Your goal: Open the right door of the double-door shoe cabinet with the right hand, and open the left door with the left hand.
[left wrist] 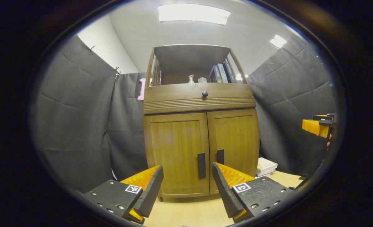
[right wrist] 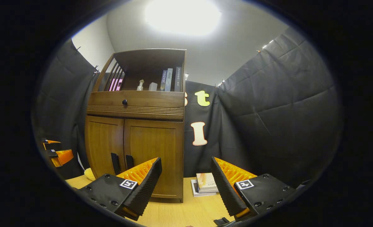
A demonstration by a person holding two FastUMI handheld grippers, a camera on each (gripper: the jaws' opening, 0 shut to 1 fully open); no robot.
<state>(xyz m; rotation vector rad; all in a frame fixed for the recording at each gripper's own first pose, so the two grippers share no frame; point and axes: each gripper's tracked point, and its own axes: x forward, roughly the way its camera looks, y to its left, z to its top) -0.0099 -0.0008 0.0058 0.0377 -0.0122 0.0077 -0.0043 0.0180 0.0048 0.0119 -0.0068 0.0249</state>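
Cabinet of stiff wood stands ahead on the floor, doors closed, its left handle and right handle the likely slim, rigid holds, while left gripper and right gripper hover apart, jaws spread, empty.

Other gripper: cut off at the left gripper view's right edge.
Book stack: partly hidden behind a finger.
Book spines: too small to read.
Yellow object: unidentifiable.
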